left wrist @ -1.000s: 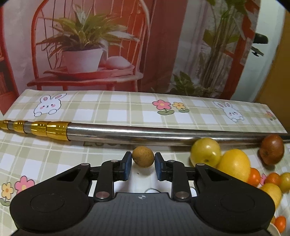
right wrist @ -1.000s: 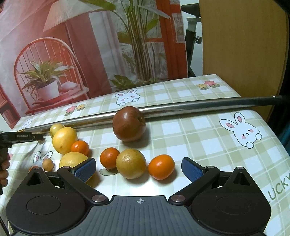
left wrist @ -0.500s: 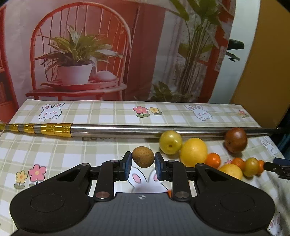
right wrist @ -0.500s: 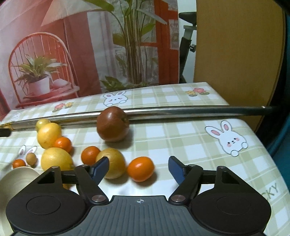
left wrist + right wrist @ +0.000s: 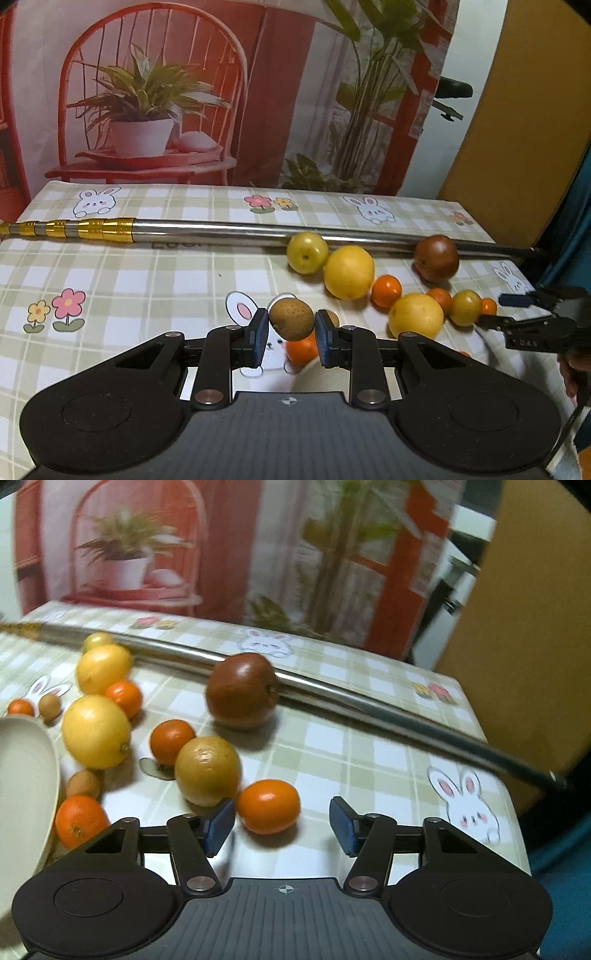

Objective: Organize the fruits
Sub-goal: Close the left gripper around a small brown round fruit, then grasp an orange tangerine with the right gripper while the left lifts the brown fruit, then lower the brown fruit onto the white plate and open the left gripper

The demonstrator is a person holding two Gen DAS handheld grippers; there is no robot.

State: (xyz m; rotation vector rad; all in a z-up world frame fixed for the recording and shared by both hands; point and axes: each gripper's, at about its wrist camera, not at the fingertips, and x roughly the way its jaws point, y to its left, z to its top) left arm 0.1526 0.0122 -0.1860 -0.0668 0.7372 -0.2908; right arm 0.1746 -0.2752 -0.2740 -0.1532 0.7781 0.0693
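Brown and rough-skinned, a small round fruit [image 5: 291, 319] sits clamped between the blue pads of the left tool [image 5: 289, 334], lifted clear of the bench [image 5: 147, 280] with its checked cloth. Only the left wrist view shows this fruit in the grip. It also shows the gold-banded end of a long metal pole [image 5: 207, 230] lying across the bench, and the right tool [image 5: 513, 308] reaching in from the right edge beside the fruit cluster. Only the right wrist view shows the pale rim of a bowl [image 5: 40, 760] at the near left, with an orange [image 5: 79, 821] and a small tan fruit [image 5: 83, 783] just beside it. That view is blurred.

Both views show a dark red-brown fruit [image 5: 242, 690] touching the pole, two large yellow fruits, and several oranges scattered near one another.

Compared with a second ago, the left tool has risen and pulled back, so more of the bench and fruit fall into its view. The right tool has swung left, bringing the bowl into sight.

The right tool [image 5: 282, 823] hovers low over the bench with its pads spread wide apart, a small orange [image 5: 268, 806] lying between them near the left pad.
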